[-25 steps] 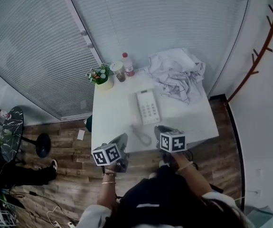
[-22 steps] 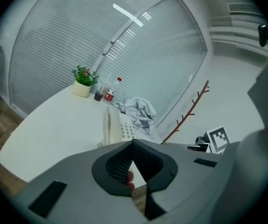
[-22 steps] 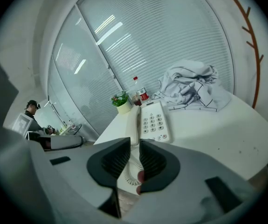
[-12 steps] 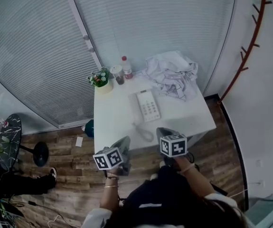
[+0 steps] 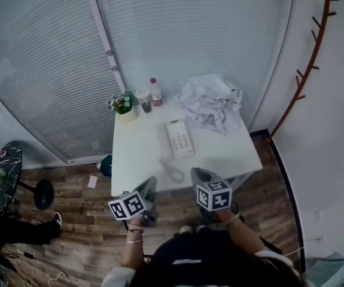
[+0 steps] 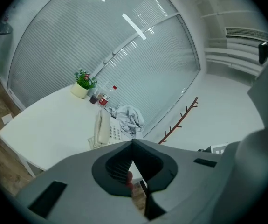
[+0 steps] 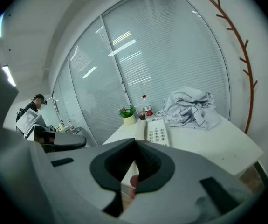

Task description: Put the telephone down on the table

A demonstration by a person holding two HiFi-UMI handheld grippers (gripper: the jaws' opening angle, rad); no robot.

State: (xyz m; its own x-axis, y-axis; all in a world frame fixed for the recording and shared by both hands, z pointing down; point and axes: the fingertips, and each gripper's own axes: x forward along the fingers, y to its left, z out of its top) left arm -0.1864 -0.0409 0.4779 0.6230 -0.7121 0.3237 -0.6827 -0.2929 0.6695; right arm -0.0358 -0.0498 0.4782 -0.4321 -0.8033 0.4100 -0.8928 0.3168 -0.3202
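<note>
The white telephone [image 5: 179, 139] lies flat on the white table [image 5: 139, 154], its handset resting along its left side and its coiled cord [image 5: 173, 171] trailing toward the front edge. It also shows in the left gripper view, telephone [image 6: 105, 127], and in the right gripper view, telephone [image 7: 157, 130]. My left gripper [image 5: 150, 184] hangs just off the table's front edge, shut and empty [image 6: 133, 141]. My right gripper [image 5: 196, 173] is beside it at the same edge, also shut with nothing between its jaws [image 7: 134, 141]. Neither touches the phone.
At the table's back stand a potted plant [image 5: 124, 107], a jar [image 5: 140, 98] and a red-capped bottle [image 5: 155, 92], with a crumpled cloth [image 5: 210, 103] at the back right. A branch-like coat rack [image 5: 306, 70] rises on the right. A round stool [image 5: 43, 194] stands on the floor at the left.
Both grippers have drawn back from the table's front edge toward the person and lifted. The telephone and its cord stay where they lay on the table.
</note>
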